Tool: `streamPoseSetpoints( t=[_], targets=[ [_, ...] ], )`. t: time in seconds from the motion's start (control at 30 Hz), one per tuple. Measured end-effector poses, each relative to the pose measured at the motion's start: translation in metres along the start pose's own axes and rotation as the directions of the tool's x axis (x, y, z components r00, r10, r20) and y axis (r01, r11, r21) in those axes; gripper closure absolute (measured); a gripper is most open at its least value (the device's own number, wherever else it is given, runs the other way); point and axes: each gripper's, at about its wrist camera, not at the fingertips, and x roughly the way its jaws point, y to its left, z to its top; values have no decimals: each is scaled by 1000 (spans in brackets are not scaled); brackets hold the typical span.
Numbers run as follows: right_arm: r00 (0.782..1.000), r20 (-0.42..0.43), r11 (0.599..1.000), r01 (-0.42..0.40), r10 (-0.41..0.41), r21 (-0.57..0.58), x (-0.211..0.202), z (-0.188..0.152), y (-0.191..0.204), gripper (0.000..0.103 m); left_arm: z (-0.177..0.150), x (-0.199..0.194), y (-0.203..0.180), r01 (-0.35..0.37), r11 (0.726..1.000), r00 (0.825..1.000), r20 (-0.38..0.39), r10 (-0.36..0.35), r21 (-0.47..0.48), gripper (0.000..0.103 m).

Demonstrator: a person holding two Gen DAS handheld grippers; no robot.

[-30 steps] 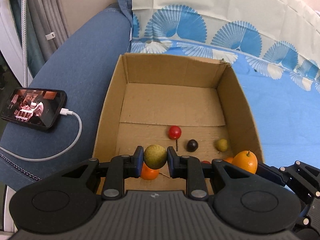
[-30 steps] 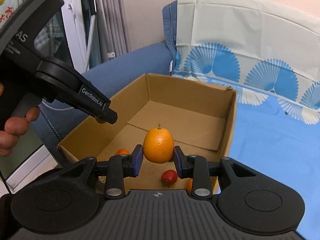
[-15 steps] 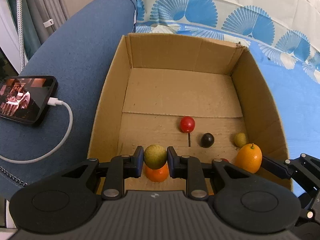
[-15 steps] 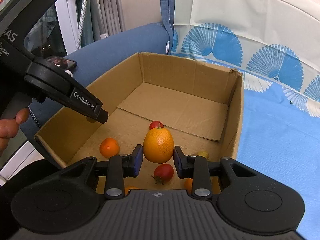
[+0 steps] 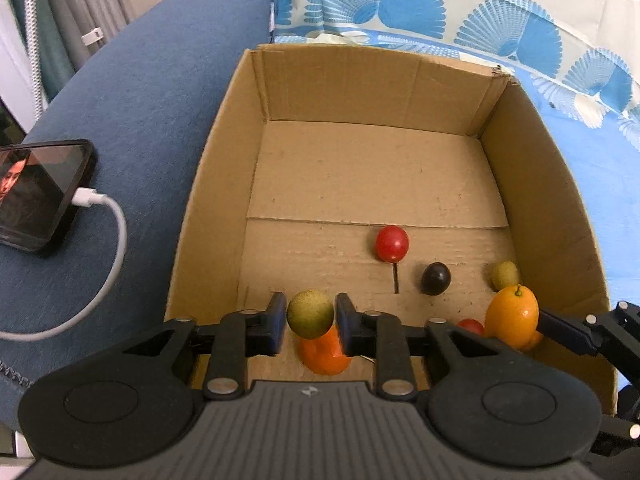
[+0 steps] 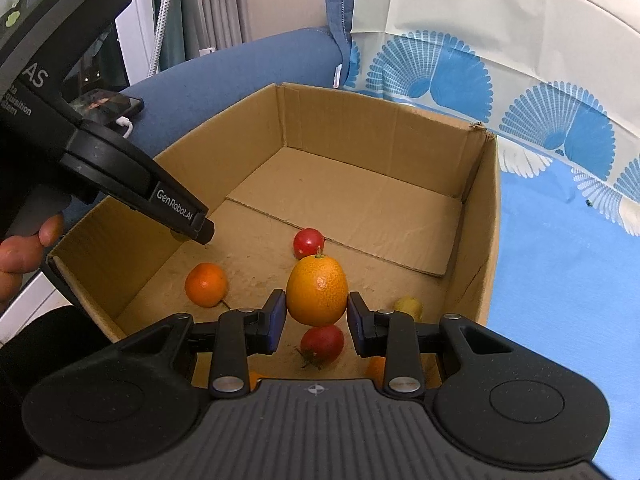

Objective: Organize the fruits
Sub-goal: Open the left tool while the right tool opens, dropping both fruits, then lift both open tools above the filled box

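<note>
My left gripper [image 5: 310, 322] is shut on a small green-yellow fruit [image 5: 310, 313] and holds it over the near left part of the open cardboard box [image 5: 216, 184]. My right gripper [image 6: 316, 318] is shut on an orange kumquat-like fruit [image 6: 317, 290], also held over the box [image 6: 490, 216]; it shows in the left wrist view [image 5: 512, 314] too. On the box floor lie a red tomato [image 5: 392, 243], a dark grape [image 5: 436, 278], a small yellow-green fruit [image 5: 505, 275], an orange mandarin [image 6: 206, 284] and a second red tomato [image 6: 322, 344].
The box sits on a blue sofa [image 5: 140, 92] beside a blue patterned cloth [image 6: 560, 280]. A phone [image 5: 34, 192] with a white charging cable [image 5: 108, 248] lies left of the box. Curtains [image 6: 208, 4] hang behind.
Both grippers have moved forward and lower over the box, each still holding its fruit. The box looks larger and more of its floor shows.
</note>
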Motion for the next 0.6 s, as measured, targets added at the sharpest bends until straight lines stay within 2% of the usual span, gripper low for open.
streamPoseSetpoints(
  t=[0.03,0.07,0.13,0.2,0.37,0.6],
  targets=[
    [1000,1,1000,0,0,-12,0,1,1,66,1,0,1,8,1000,1000,1,-8,2,25],
    [1000,4,1000,-2,2,-28,-1,2,2,61,1,-2,2,1,1000,1000,12,-1,-4,0],
    [1000,20,997,3,-1,-74,-7,3,8,23,-1,-10,3,-14,1000,998,63,14,-5,0],
    [998,57,994,35,-29,-102,-18,4,13,11,-1,-16,2,-10,1000,998,64,9,23,0],
    [996,68,994,65,-59,-93,-44,-1,19,4,-14,-36,2,-32,999,997,73,30,24,0],
    [987,74,989,141,-144,39,-80,-12,25,2,-40,-69,-2,-55,998,995,88,51,36,0]
  ],
)
